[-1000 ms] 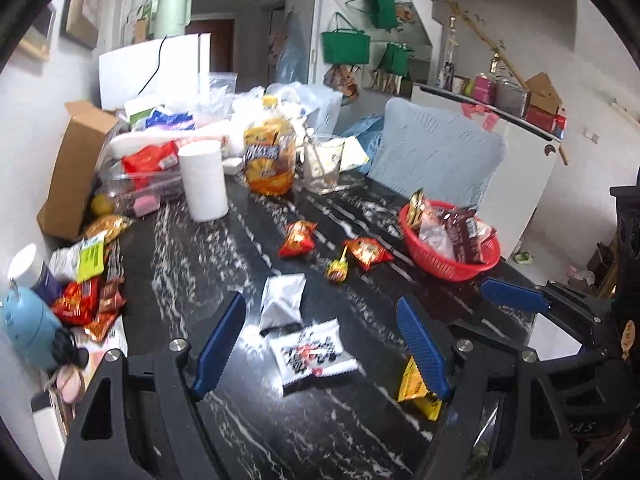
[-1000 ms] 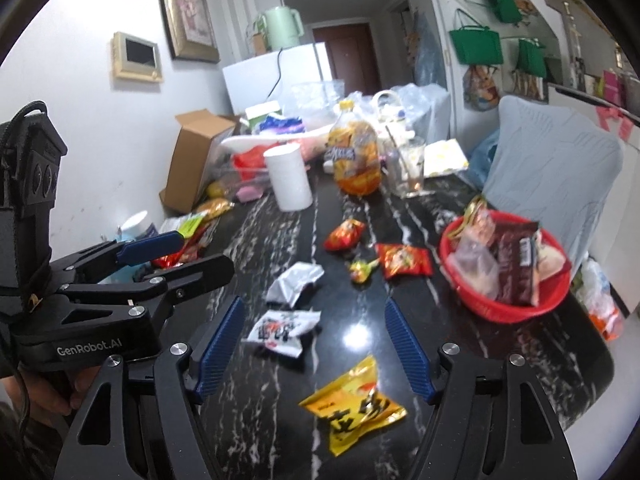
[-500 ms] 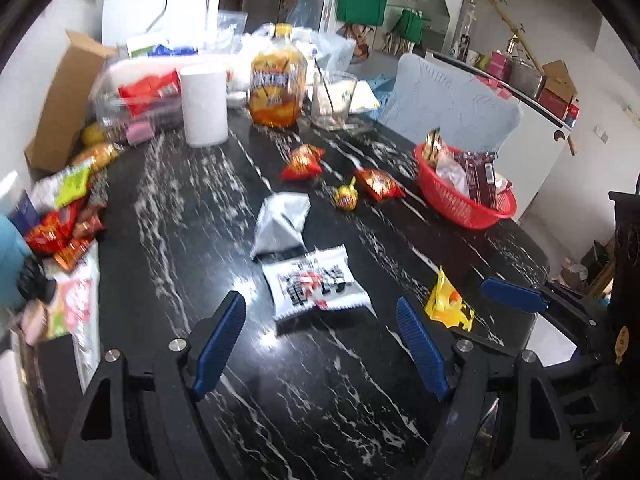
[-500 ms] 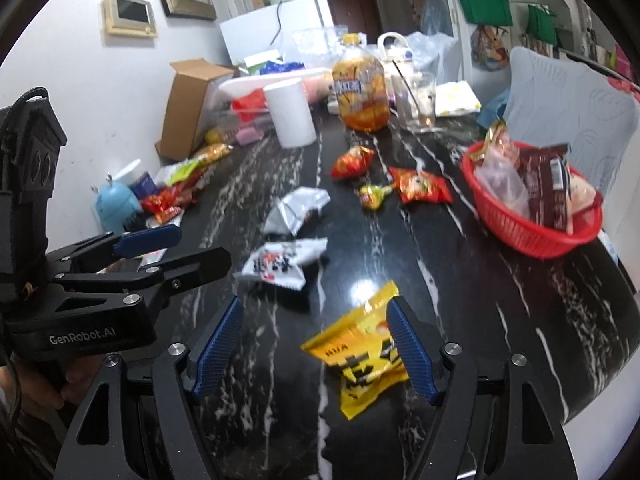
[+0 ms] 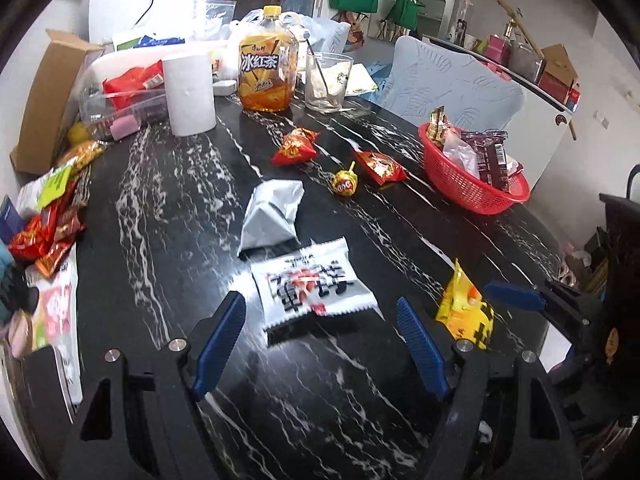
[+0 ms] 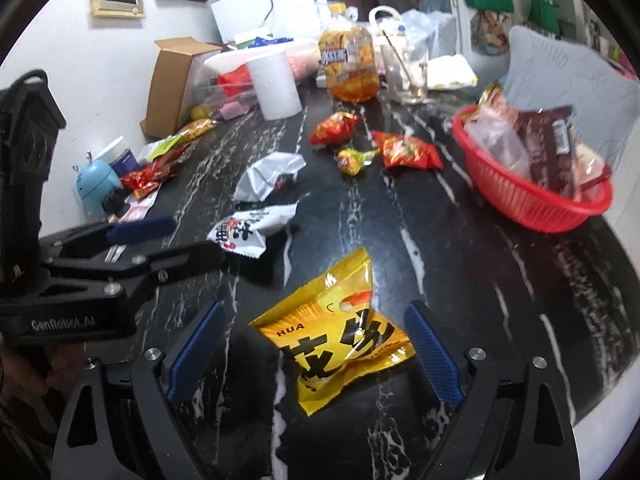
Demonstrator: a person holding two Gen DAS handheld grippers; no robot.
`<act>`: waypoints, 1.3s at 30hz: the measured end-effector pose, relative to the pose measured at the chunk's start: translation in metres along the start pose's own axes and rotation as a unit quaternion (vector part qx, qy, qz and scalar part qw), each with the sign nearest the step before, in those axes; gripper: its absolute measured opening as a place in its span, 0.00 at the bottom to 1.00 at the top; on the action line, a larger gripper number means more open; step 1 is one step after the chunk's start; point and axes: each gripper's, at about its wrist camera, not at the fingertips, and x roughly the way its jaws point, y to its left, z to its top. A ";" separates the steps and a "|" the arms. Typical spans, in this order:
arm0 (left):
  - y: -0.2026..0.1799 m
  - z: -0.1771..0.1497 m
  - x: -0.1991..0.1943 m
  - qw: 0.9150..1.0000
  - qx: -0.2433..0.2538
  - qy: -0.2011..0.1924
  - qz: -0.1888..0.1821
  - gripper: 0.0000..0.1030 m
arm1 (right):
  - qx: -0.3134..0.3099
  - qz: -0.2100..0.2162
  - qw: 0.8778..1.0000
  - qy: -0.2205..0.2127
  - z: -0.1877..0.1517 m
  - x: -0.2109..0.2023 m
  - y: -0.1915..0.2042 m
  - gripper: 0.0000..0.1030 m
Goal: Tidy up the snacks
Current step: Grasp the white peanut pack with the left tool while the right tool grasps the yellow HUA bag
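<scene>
The left gripper (image 5: 320,344) hangs wide-fingered over a white printed snack packet (image 5: 312,284); the right gripper (image 6: 316,354), fingers opening, straddles a flat yellow foil packet (image 6: 340,336) on the black marbled surface (image 6: 460,264).

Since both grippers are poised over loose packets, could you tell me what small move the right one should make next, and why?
Probably lower the right gripper a little further until its pads flank the yellow snack packet, then close. Its jaws are opening with nothing pressed between them, the packet lies flat on the black marble table just ahead, and the red basket already holds snacks.
</scene>
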 end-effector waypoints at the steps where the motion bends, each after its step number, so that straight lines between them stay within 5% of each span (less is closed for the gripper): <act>1: 0.000 0.002 0.002 1.000 0.003 0.001 -0.001 0.75 | -0.001 -0.002 1.000 0.004 0.000 0.004 -0.002 0.89; 9: -0.005 0.014 0.030 0.999 0.020 0.026 0.001 0.75 | -0.009 0.001 1.000 0.023 -0.001 0.022 -0.008 0.89; 11: -0.005 0.016 0.035 0.999 0.019 0.026 0.019 0.75 | -0.010 -0.004 1.000 0.015 -0.001 0.023 -0.010 0.78; 15: 0.001 0.016 0.046 0.999 0.004 0.038 0.011 0.75 | 0.012 0.004 1.000 -0.001 0.000 0.022 -0.018 0.74; 32: 0.006 0.019 0.050 0.999 -0.005 0.031 0.008 0.75 | 0.025 -0.003 1.000 -0.009 0.001 0.021 -0.024 0.75; 39: 0.013 0.015 0.064 0.998 -0.021 0.058 -0.014 0.75 | 0.018 -0.013 1.000 -0.008 0.001 0.021 -0.021 0.75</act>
